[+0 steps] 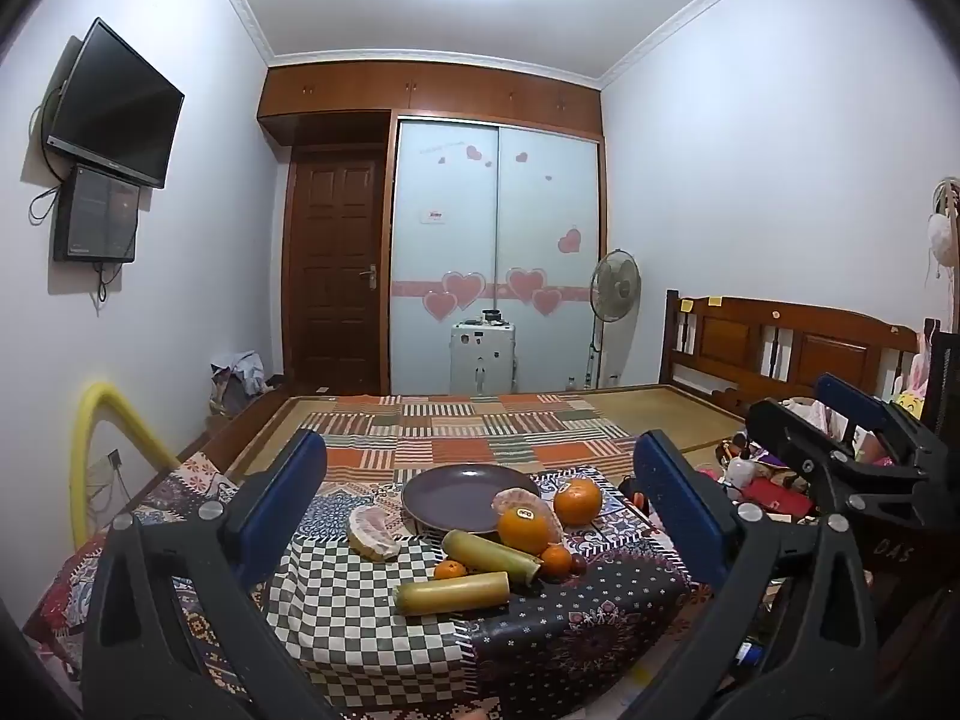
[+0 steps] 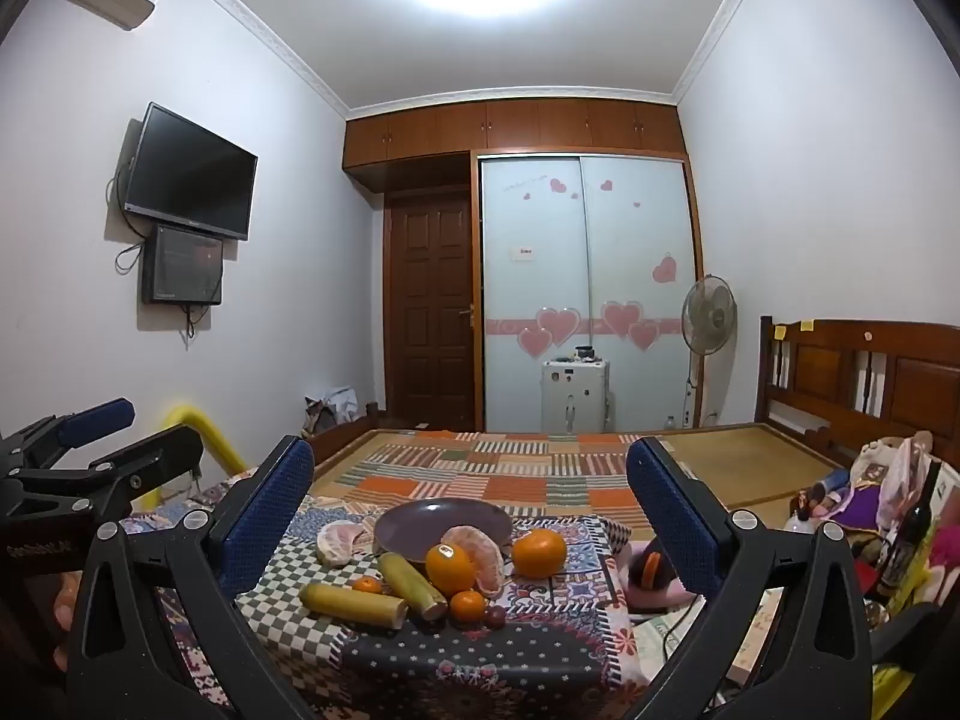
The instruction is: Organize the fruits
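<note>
A purple plate (image 1: pixel 456 495) (image 2: pixel 420 525) sits empty on a small cloth-covered table (image 1: pixel 372 618) (image 2: pixel 540 642). In front of it lie two large oranges (image 1: pixel 525 529) (image 1: pixel 577 500), two small tangerines (image 1: pixel 449 569) (image 1: pixel 556 559), two yellow-green cane pieces (image 1: pixel 451 594) (image 1: pixel 489 552), two peeled pomelo pieces (image 1: pixel 372 531) (image 1: pixel 519 499) and a dark plum (image 2: pixel 495 617). My left gripper (image 1: pixel 480 480) is open and empty, held back from the fruit. My right gripper (image 2: pixel 471 474) is open and empty too, also short of the table. Each gripper shows at the edge of the other's view (image 1: pixel 840 420) (image 2: pixel 120 438).
A bed with a patchwork cover (image 1: pixel 480 426) lies behind the table. A wooden headboard (image 1: pixel 792 348) and cluttered items (image 2: pixel 888 498) are at the right. A yellow tube (image 1: pixel 96 420) stands at the left. A fan (image 1: pixel 615 285) and wardrobe (image 1: pixel 498 252) are far back.
</note>
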